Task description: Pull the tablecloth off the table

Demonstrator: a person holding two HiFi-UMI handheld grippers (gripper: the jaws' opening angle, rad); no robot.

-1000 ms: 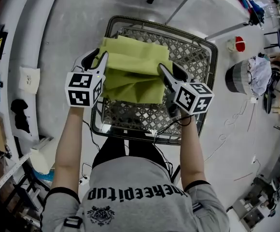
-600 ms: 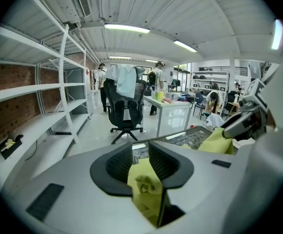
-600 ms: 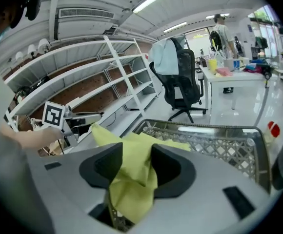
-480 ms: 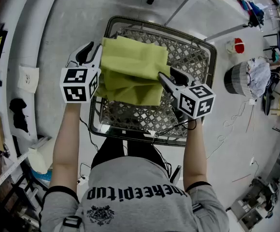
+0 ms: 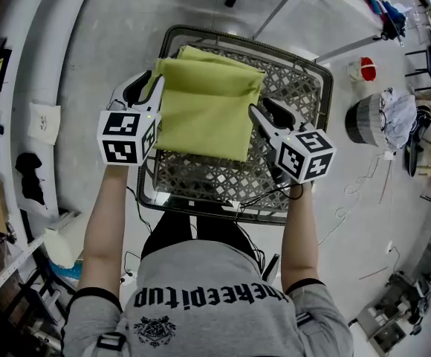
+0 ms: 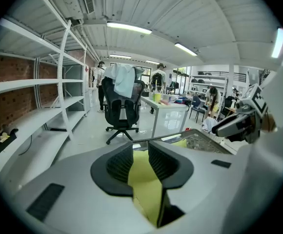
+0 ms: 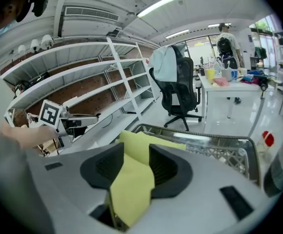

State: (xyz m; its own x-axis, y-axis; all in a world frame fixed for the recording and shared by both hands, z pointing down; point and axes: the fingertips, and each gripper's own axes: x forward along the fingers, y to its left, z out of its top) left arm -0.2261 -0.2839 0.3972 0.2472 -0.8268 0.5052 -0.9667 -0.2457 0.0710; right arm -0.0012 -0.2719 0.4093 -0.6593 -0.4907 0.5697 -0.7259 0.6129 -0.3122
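Smoothed out since a second ago, the tablecloth [image 5: 204, 110] no longer bunches in ridges between your hands. It now spreads as a flat, folded rectangle, stretched taut over the far left part of the surface [image 5: 293, 88]. Whether its underside touches the lattice cannot be told from above. It is a thin, matte yellow-green fabric, doubled into several layers with soft folds.

Your left tool [image 5: 153, 88] is clamped on its left edge, with the cloth running between the ribbed black pads. Your right tool [image 5: 263, 114] has just been closing its jaws, and they pinch the opposite edge, with fabric filling the gap.

Beneath, the surface is a rigid grey open lattice inside a raised rim, full of holes and hard edges. That looks like your main risk: if a loose corner droops as you draw back, it could snag in the weave or catch on the rim. Uneven tension could also slide the layered edge out of one grip.
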